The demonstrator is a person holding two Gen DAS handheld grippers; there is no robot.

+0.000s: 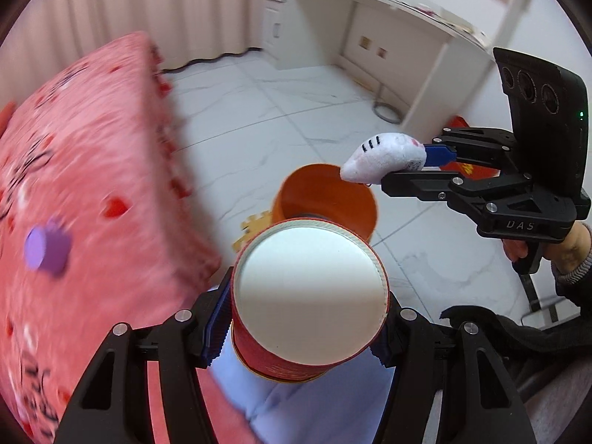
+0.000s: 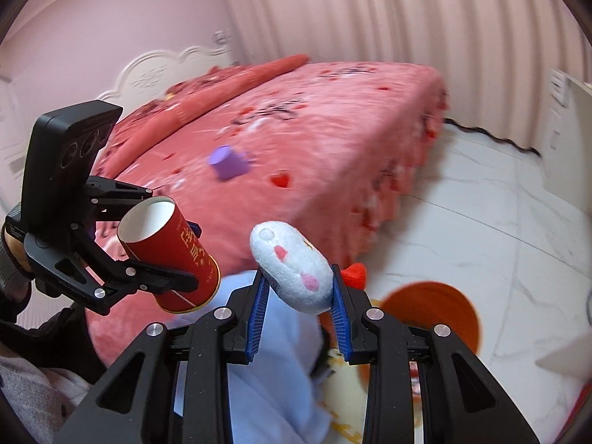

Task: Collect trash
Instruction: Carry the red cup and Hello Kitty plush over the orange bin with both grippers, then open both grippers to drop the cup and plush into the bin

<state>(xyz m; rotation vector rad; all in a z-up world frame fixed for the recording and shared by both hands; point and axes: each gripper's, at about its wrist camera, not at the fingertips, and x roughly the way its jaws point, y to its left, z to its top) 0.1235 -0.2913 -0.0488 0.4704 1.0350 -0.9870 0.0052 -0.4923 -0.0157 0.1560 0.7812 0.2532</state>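
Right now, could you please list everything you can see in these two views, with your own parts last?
Paper cup: one, red outside, white inside, held in the left tool.
Plush toy: one, white with pink spots, held in the right tool.
Bin: one, orange, on the floor beside the bed.
Purple cup: one, lying on the bed.
Bed: one, pink cover with red hearts.
Desk: one, white, far wall.
Curtain: pale pink, behind the bed.
Left tool: black, blue pads, shut on the cup.
Right tool: black, blue pads, shut on the toy.
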